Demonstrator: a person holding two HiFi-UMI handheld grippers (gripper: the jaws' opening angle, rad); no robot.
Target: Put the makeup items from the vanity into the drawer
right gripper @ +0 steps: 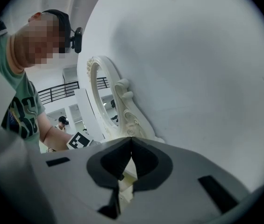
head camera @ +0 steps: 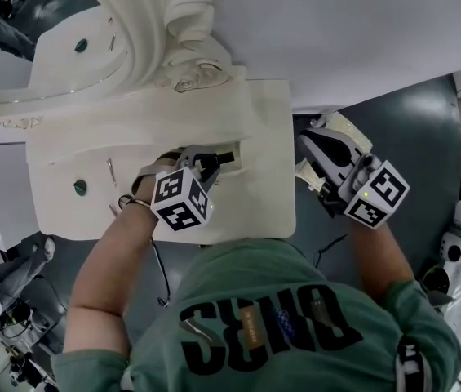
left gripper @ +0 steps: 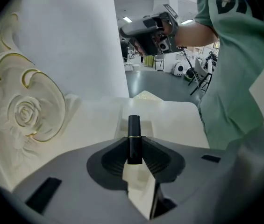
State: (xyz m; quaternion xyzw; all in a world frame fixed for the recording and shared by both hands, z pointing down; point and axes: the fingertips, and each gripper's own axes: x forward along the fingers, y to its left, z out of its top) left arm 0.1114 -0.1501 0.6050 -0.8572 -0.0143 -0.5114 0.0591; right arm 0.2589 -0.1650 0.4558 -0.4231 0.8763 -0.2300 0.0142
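Observation:
My left gripper (head camera: 214, 160) is shut on a black lipstick tube (left gripper: 134, 125) with a thin gold band, held upright between the pads (left gripper: 134, 144). It hovers over a rectangular drawer opening (head camera: 235, 167) at the right side of the cream vanity top (head camera: 263, 121); that opening (left gripper: 143, 118) lies just beyond the tube. My right gripper (head camera: 306, 140) hangs beside the vanity's right edge, over the floor. Its jaws meet at the tips (right gripper: 131, 141) with nothing between them.
A small dark round item (head camera: 80, 187) and a thin stick (head camera: 110, 170) lie on the vanity's left part. The carved mirror frame (head camera: 181, 23) rises at the back against a white wall (head camera: 361, 23). A cream piece of furniture (head camera: 346, 129) stands under the right gripper.

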